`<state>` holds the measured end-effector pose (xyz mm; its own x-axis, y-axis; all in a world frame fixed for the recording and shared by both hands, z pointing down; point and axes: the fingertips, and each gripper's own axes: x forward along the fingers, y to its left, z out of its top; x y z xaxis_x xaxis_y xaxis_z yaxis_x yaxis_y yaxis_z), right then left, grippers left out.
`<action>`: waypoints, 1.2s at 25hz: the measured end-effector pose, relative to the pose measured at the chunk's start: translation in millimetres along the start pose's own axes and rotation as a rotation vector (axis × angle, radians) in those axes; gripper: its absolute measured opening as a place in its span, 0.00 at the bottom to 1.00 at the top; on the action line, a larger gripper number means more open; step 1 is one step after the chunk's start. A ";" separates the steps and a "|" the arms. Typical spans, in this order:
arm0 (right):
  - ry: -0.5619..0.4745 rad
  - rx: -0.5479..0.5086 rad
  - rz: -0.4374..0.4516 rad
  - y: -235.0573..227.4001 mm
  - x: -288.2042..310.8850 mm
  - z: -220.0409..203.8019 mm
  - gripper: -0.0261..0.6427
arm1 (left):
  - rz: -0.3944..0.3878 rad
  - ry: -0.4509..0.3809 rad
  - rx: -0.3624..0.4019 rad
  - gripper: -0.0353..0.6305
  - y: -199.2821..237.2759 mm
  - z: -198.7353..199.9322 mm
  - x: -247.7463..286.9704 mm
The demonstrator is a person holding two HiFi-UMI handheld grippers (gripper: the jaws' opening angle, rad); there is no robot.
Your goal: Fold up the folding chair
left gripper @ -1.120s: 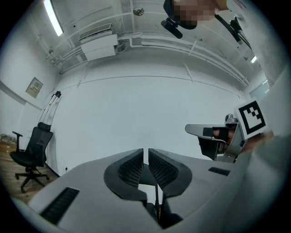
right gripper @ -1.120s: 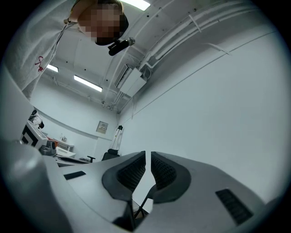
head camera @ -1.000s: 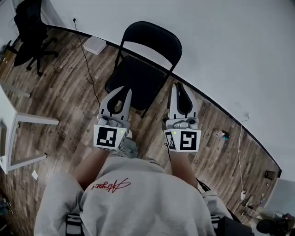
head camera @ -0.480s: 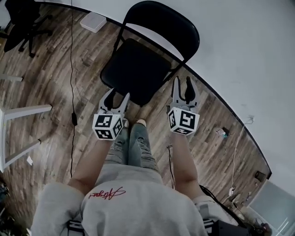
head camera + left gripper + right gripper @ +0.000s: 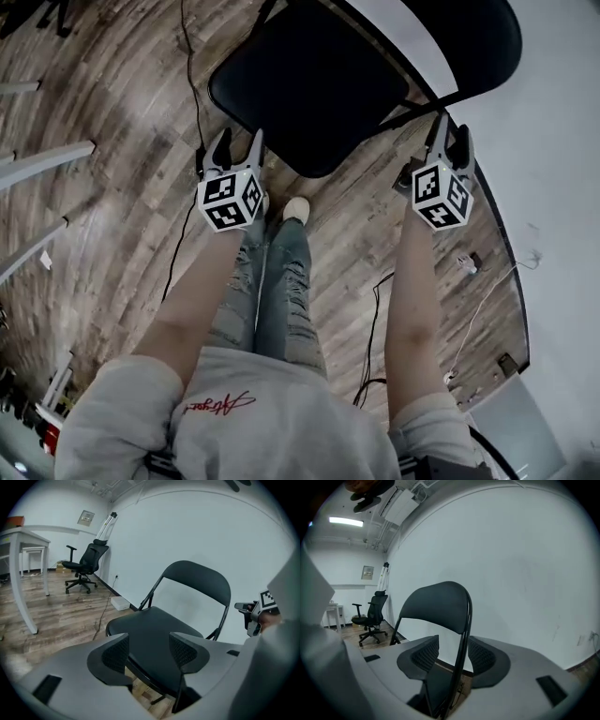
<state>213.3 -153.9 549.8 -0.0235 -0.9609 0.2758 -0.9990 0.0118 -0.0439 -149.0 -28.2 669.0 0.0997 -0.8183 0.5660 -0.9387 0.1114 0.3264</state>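
Facing the folding chair (image 5: 319,84), which stands unfolded on the wooden floor (image 5: 112,216) with its backrest toward the white wall (image 5: 525,564), I hold one gripper at each side of it. My left gripper (image 5: 239,141) is at the seat's front left corner. Its jaws are opening, and the seat's front edge shows between them with neither pad pressing on it. My right gripper (image 5: 450,131) is at the chair's right side. Its jaws are opening too, and the chair's right frame tube (image 5: 461,648) runs up between them, clear of both pads. My shoe (image 5: 295,208) is just in front of the seat. A black cable (image 5: 183,244) trails over the floor left of the chair. An office chair (image 5: 86,564) stands well beyond the chair's left side, by the same wall.
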 end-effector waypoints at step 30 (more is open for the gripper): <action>0.109 -0.082 -0.013 -12.9 106.3 -52.0 0.29 | -0.072 0.027 -0.394 0.51 36.7 -92.4 68.4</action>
<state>221.8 -241.8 629.6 -0.0097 -0.9253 0.3792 -0.9990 0.0259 0.0375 -146.1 -28.0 789.6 0.1739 -0.8175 0.5491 -0.7309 0.2665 0.6283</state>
